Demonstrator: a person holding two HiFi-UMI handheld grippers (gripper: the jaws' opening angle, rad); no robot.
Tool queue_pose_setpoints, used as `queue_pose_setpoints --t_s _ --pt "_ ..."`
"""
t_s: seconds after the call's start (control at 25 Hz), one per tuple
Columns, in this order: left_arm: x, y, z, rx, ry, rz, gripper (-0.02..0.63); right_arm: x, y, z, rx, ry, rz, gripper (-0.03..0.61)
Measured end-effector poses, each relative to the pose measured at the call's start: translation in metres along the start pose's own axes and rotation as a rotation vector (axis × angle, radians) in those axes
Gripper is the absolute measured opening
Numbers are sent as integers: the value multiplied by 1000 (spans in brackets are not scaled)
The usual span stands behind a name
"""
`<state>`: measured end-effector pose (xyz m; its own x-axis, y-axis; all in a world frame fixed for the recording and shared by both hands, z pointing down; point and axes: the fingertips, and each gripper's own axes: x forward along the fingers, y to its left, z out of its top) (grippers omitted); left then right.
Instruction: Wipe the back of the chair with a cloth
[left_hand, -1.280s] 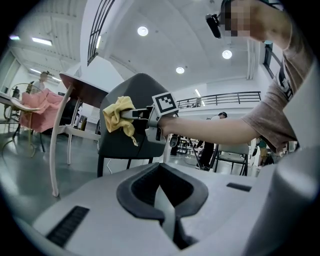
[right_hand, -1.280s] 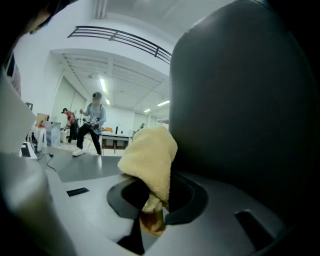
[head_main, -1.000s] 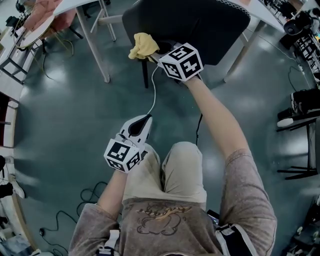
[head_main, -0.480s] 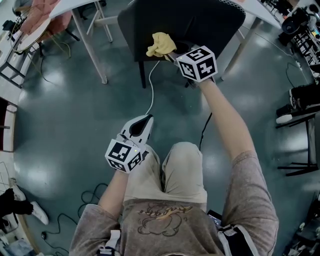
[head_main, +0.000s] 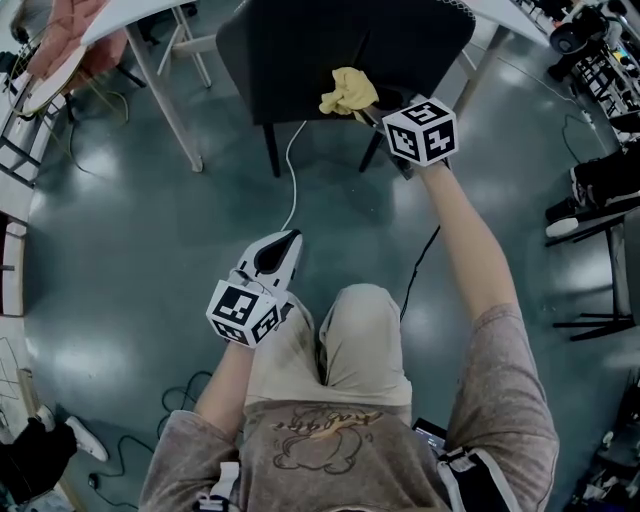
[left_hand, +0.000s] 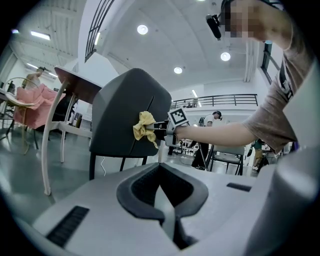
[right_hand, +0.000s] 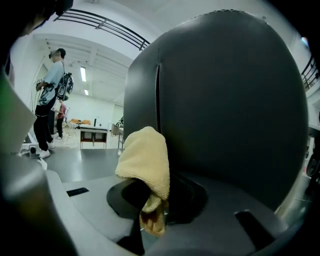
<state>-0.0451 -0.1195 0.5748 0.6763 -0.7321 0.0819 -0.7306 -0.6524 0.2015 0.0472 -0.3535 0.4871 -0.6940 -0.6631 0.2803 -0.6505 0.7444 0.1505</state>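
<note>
Pinching a yellow cloth (right_hand: 145, 160) between the jaws of the right gripper (right_hand: 155, 207), which are narrow and closed on its lower folds, with the bunched upper part standing above the jaws and a short tail hanging under them. Holding this cloth against the back of the dark chair (right_hand: 225, 100), beside its vertical seam and near the lower edge of the backrest, in contact with it as far as visible. Reaching to the chair with a stretched arm (head_main: 465, 240). Holding the left gripper (head_main: 285, 243) low, well apart from the chair, just beside the person's thigh (head_main: 370, 330), with jaws pressed together, nothing between them, and tips pointed toward the chair. Below the chair, a white cable (head_main: 293, 180) on the grey-green floor (head_main: 130, 250). Left of the chair, a slanted white table leg (head_main: 160, 85).
</note>
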Motion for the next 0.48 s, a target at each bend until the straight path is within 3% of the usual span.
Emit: queue_pose_setpoints --t_s 0.16,0.48 --pt "0 3 -2 -7 4 1 9 -10 -10 -2 15 -8 -17 83" --pt "7 -1 -5 -5 12 -18 9 -51 -68 -32 103 14 -141 83"
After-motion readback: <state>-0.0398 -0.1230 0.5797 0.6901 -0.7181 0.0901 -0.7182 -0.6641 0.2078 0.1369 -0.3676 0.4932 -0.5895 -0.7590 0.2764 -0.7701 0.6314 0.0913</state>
